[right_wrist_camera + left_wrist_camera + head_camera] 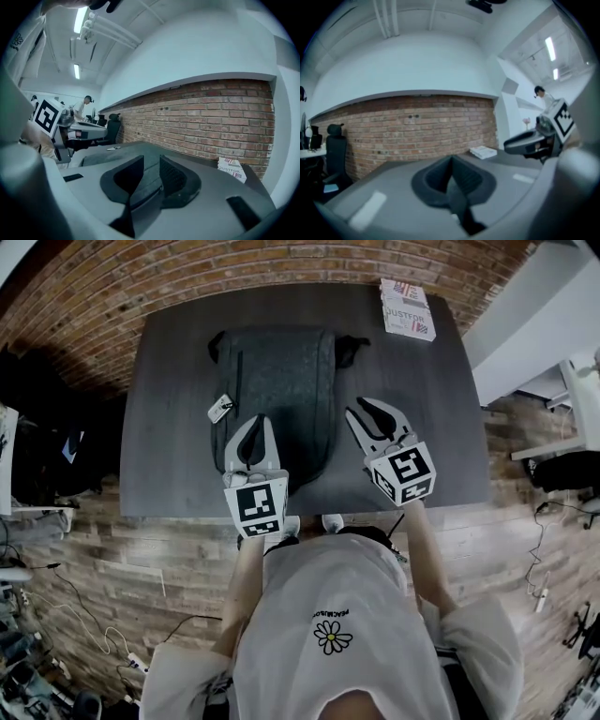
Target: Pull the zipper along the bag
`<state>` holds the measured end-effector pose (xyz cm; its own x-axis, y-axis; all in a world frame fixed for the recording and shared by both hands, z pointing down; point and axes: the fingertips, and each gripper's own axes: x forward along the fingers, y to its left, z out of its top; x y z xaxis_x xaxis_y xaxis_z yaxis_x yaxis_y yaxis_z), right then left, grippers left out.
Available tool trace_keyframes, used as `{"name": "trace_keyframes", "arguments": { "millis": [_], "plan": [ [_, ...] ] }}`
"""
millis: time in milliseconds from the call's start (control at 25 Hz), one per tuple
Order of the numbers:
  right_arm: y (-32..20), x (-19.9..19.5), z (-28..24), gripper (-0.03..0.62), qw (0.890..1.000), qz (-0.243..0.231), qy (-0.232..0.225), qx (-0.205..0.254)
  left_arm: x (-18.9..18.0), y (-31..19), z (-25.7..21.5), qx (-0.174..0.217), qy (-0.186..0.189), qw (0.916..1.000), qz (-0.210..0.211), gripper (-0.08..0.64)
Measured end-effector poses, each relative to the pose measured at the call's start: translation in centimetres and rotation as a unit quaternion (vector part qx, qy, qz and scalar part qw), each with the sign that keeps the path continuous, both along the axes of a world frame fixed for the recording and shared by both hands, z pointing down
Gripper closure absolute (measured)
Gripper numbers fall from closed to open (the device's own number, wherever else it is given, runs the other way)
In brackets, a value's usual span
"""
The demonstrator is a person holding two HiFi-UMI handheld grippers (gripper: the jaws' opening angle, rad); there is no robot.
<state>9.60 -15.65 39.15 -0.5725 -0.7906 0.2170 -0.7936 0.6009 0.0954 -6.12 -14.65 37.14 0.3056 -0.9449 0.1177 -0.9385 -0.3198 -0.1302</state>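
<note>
Left claw (259,423) pressed together, empty, over the bag (281,371) toward its 7 o'clock corner. Right claw (362,409) spread, gripping nothing, just off the bag's 3 o'clock edge. The bag lies flat mid-table (169,446), with a box (408,307) at 1 o'clock.

Dark grey bag (281,381) on a grey table (417,409)

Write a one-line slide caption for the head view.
Left gripper shut and right gripper open, poised at the near end of a dark backpack lying on a grey table.
</note>
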Motion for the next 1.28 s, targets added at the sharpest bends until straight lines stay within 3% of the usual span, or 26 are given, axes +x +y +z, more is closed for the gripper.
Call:
{"name": "trace_keyframes", "arguments": {
  "millis": [320, 560, 840, 1040, 1280],
  "plan": [
    [-4.8, 1.3, 10.0, 0.498, 0.988, -0.024, 0.129, -0.077, 3.0, -2.5, 3.2, -0.035, -0.024, 0.9991, 0.000, 0.555],
    [-7.1, 0.2, 14.9, 0.497, 0.974, -0.043, 0.191, -0.111, 3.6, -3.8, 6.4, -0.075, -0.032, 0.9966, -0.005, 0.555],
    [-8.5, 0.1, 16.8, 0.499, 0.970, -0.048, 0.201, -0.126, 3.7, -4.9, 8.5, -0.101, -0.048, 0.9937, -0.009, 0.555],
    [-8.2, -0.6, 17.4, 0.503, 0.964, -0.076, 0.230, -0.111, 3.9, -5.2, 9.2, -0.107, -0.059, 0.9924, -0.012, 0.555],
    [-9.8, -0.3, 17.3, 0.506, 0.972, -0.057, 0.193, -0.123, 3.9, -5.3, 9.4, -0.109, -0.063, 0.9919, -0.014, 0.555]
  ]
}}
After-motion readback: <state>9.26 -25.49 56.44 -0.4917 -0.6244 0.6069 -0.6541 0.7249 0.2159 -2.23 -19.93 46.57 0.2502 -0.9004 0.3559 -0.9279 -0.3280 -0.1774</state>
